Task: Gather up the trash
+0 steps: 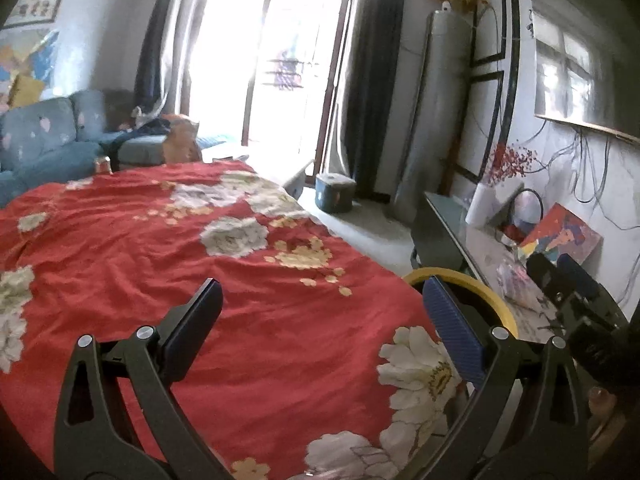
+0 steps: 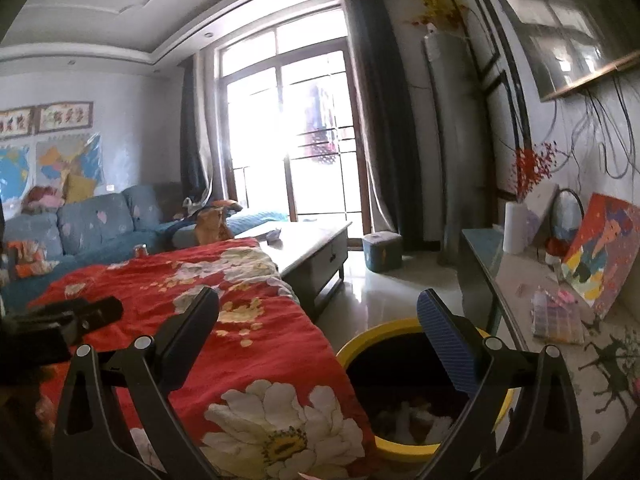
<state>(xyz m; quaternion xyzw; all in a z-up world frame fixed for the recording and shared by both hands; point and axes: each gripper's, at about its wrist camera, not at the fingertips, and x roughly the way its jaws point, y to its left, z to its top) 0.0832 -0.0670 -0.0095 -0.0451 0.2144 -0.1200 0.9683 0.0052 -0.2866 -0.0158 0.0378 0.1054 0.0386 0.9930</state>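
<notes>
A yellow-rimmed trash bin [image 2: 400, 330] stands on the floor by the right edge of a red flowered cloth [image 2: 240, 344]; crumpled white and brown trash [image 2: 416, 420] lies at its bottom. My right gripper [image 2: 320, 304] hangs open and empty above the bin's left rim and the cloth's edge. In the left wrist view my left gripper [image 1: 322, 294] is open and empty over the red cloth [image 1: 180, 248], with the bin's rim [image 1: 492, 300] showing behind its right finger. The right gripper [image 1: 568, 284] shows at the far right there. No loose trash shows on the cloth.
A blue sofa [image 2: 96, 220] and an orange cat [image 2: 212, 226] sit beyond the cloth. A grey coffee table [image 2: 312, 248] and a teal box [image 2: 382, 250] stand near the balcony door. A side counter [image 2: 560, 320] on the right holds a vase, paintings and a bead box.
</notes>
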